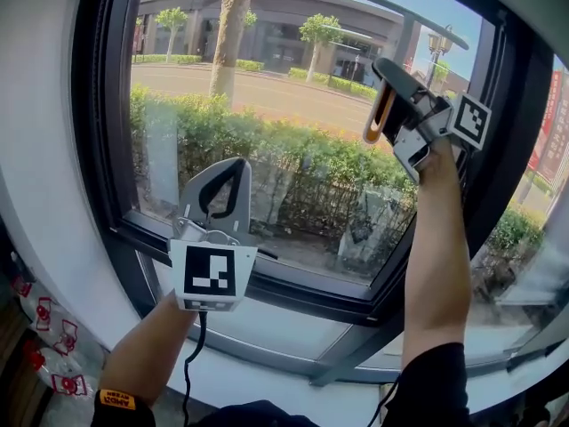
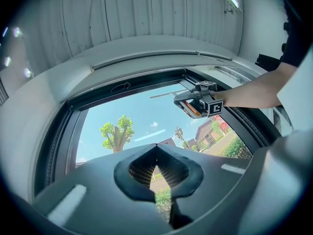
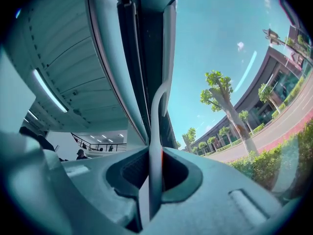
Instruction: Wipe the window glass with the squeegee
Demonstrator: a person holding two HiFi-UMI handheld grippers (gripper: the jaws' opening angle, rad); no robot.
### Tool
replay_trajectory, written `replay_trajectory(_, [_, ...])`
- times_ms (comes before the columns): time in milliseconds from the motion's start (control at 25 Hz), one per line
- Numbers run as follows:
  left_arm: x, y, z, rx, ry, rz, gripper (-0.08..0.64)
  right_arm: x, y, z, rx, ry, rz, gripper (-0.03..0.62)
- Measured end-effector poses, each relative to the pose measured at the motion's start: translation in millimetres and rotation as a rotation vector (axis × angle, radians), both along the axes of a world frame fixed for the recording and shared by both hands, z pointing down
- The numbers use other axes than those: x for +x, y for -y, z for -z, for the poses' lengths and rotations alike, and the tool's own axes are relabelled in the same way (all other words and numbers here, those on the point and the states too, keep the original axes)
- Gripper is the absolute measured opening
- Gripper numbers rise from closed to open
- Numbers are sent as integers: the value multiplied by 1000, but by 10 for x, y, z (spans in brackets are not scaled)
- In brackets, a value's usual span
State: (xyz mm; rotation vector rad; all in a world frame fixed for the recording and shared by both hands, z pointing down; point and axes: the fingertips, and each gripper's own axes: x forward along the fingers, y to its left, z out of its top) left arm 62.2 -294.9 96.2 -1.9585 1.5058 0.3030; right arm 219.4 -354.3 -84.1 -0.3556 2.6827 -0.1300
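My right gripper (image 1: 388,96) is raised at the upper right of the window glass (image 1: 267,105), shut on the squeegee's orange and grey handle (image 1: 378,118). The squeegee's dark blade (image 1: 382,3) lies against the top of the pane. In the right gripper view the handle (image 3: 155,155) runs up between the jaws of the right gripper (image 3: 155,151) to the blade (image 3: 168,43) beside the frame. My left gripper (image 1: 233,163) is held low at the left, before the glass, shut and with nothing in it. The left gripper (image 2: 156,147) looks up at the right gripper (image 2: 195,102).
A dark window frame (image 1: 116,149) surrounds the pane, with a pale sill (image 1: 267,327) below. Red-printed packets (image 1: 40,314) lie at the lower left. A cable (image 1: 191,363) hangs from my left gripper. Outside are a hedge (image 1: 293,163) and a tree trunk (image 1: 229,34).
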Motion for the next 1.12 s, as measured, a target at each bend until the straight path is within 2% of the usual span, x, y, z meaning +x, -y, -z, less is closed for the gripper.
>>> replay_trajectory(240, [52, 114, 39, -51, -6, -30, 18, 37, -13, -58, -34, 63, 7, 38])
replay_trajectory(600, [-20, 300, -724, -178, -28, -74, 18, 44, -96, -1314, -143, 141, -6, 38])
replay_trajectory(800, [-202, 378, -1035, -257, -9, -32, 18, 26, -110, -1955, -215, 144, -28, 40])
replay_trajectory(960, [-244, 412, -1237, -283, -33, -59, 18, 36, -145, -2306, -260, 139, -45, 40])
replay_trajectory(1120, [-285, 401, -1311, -305, -45, -35, 18, 99, -210, -2394, -254, 129, -77, 38])
